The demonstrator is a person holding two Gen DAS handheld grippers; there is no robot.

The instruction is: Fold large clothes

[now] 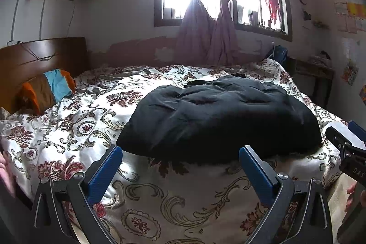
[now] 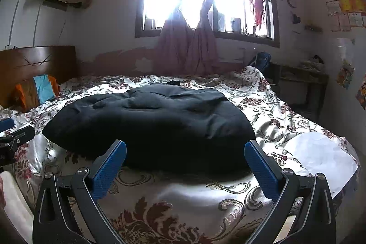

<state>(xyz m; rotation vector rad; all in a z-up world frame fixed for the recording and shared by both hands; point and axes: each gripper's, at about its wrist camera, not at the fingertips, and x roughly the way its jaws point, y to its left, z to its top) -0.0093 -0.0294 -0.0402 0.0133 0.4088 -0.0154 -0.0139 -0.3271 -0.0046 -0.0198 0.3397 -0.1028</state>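
Note:
A large black garment [image 1: 219,116] lies folded and rumpled on the floral bedspread [image 1: 75,129], filling the middle of the bed. In the right wrist view the same black garment [image 2: 151,125] lies just past my fingers. My left gripper [image 1: 180,150] hovers open at the garment's near edge with nothing between its blue pads. My right gripper [image 2: 185,145] is open too, held over the near hem and empty. The right gripper's black body [image 1: 347,152] shows at the right edge of the left wrist view.
A wooden headboard [image 1: 41,56] and an orange, brown and blue pillow [image 1: 48,88] sit at the left. A white sheet [image 2: 320,152] lies on the bed's right corner. Behind are a window with pink curtains [image 1: 205,38] and a side table [image 1: 313,70] at the right.

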